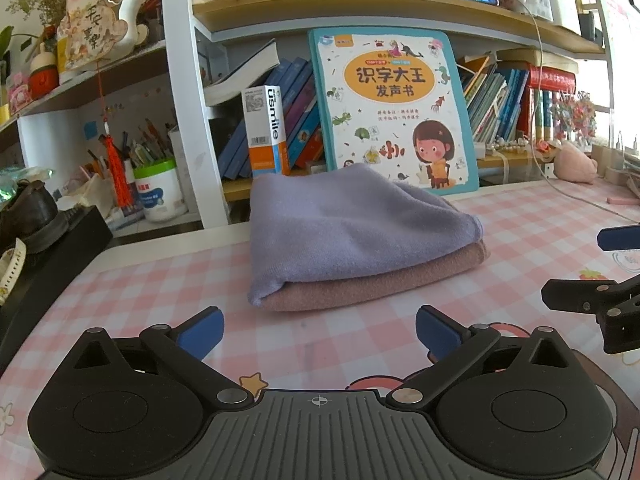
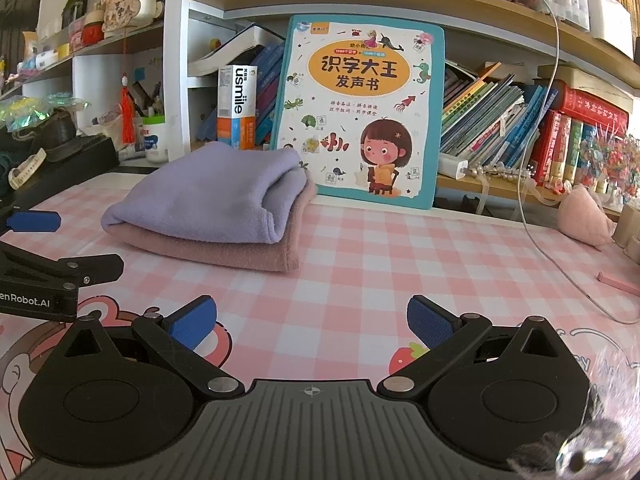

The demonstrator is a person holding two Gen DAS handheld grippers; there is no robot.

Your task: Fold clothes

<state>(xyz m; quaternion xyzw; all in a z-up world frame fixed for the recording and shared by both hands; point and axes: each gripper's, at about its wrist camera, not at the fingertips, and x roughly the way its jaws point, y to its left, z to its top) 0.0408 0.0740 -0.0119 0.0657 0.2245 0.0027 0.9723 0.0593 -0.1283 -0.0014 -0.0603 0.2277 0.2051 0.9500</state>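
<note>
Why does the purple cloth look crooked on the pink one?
The folded purple cloth sits skewed on the folded pink cloth: its corners don't match, so pink shows along the front and one side. Both grippers, left and right, are open and empty.

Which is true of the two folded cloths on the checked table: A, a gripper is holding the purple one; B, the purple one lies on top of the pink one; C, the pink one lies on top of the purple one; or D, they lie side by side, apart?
B: the purple cloth lies folded on top of the pink cloth, while the left gripper and right gripper are both open and short of the stack.
</note>
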